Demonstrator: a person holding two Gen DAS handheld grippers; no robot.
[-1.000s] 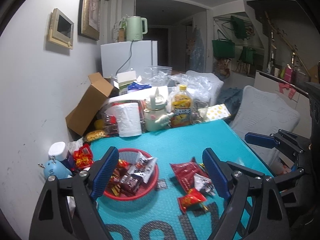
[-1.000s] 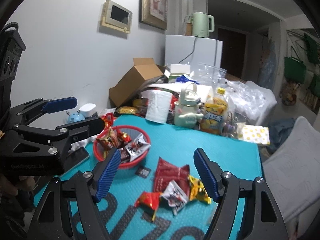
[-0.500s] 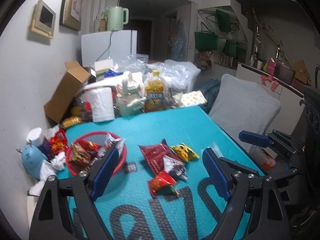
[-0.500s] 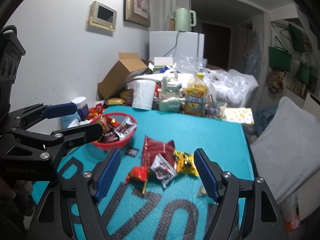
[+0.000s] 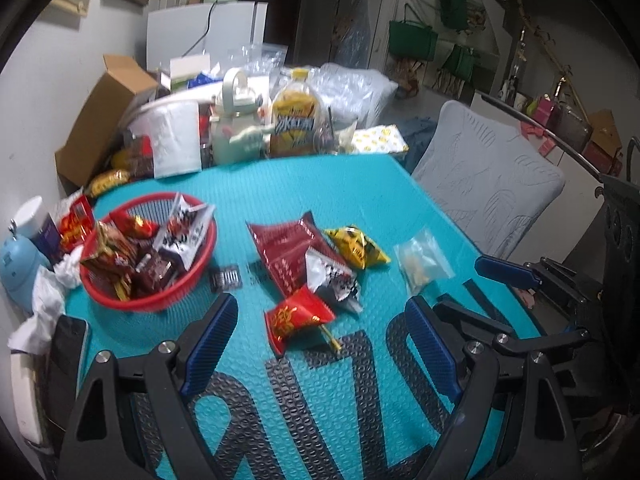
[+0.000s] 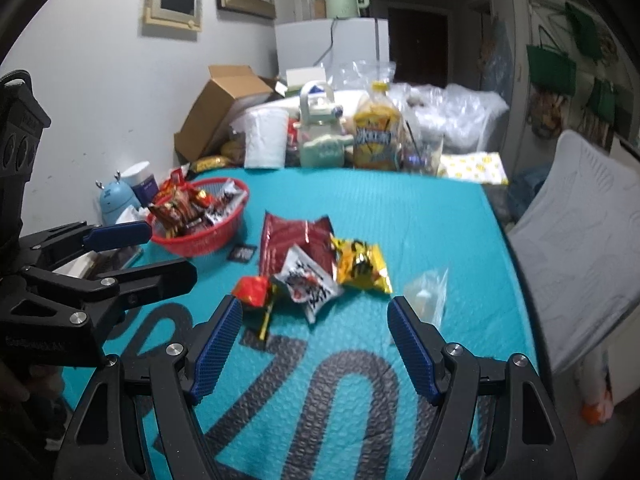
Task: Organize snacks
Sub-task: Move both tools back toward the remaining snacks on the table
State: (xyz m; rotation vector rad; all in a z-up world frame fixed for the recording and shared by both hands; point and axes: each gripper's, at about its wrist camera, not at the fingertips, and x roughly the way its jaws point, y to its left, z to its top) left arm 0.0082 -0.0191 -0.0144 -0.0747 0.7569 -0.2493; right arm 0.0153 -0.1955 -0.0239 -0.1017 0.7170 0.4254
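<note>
Both grippers, left (image 5: 320, 334) and right (image 6: 316, 332), gaping, empty. Loose snacks: orange packet (image 5: 298, 317) at my 12, red basket (image 5: 120, 298) at 10. I'd pinch its crimped edge, not the belly.

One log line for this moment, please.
left gripper: open, empty | right gripper: open, empty | red basket: part-filled | loose snack packets: on mat

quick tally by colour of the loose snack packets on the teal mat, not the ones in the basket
Dark red packet: 1
Bright red packet: 1
White packet: 1
Yellow packet: 1
Clear bag: 1
Small black packet: 1
Total: 6 loose on the teal mat, outside the red basket.
</note>
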